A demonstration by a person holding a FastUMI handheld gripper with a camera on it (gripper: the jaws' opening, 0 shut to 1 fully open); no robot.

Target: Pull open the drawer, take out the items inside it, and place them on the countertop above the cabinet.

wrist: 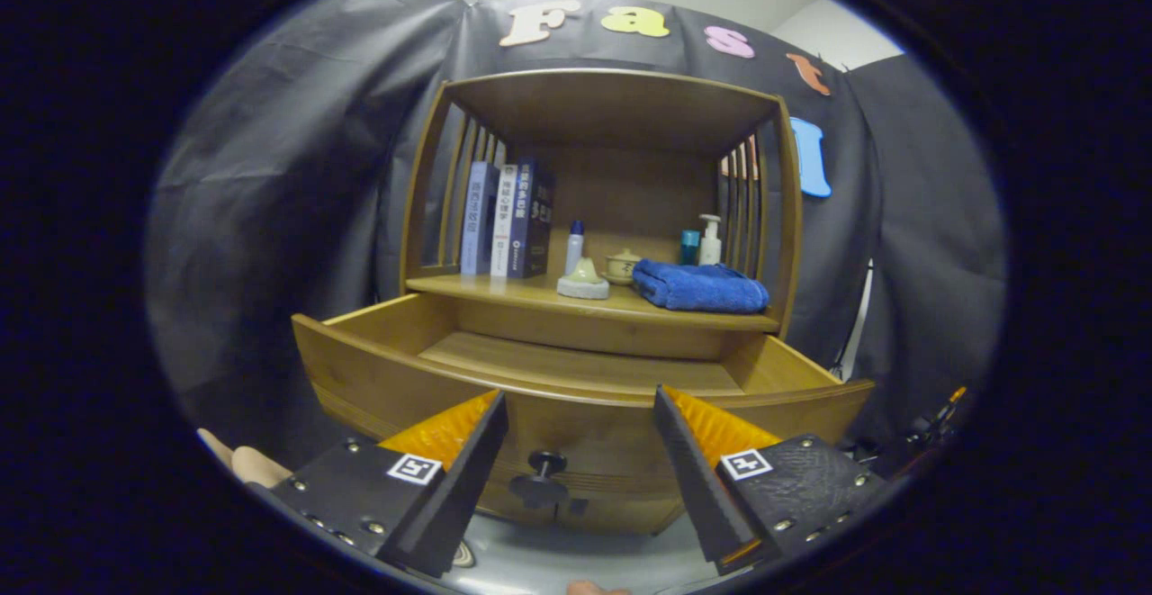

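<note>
A wooden cabinet [594,307] stands against the dark cloth wall. The claw [580,401] is spread, gripping nothing, its knob [543,478] between the fingers. The drawer [576,370] is pulled out; beyond, a blue towel [700,287], bottles and books [507,220] sit on the tabletop [504,292].

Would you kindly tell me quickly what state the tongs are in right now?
Tongs: open, holding nothing; the fingers stand wide apart, just short of the pulled-out drawer, with its knob ahead between them.
</note>
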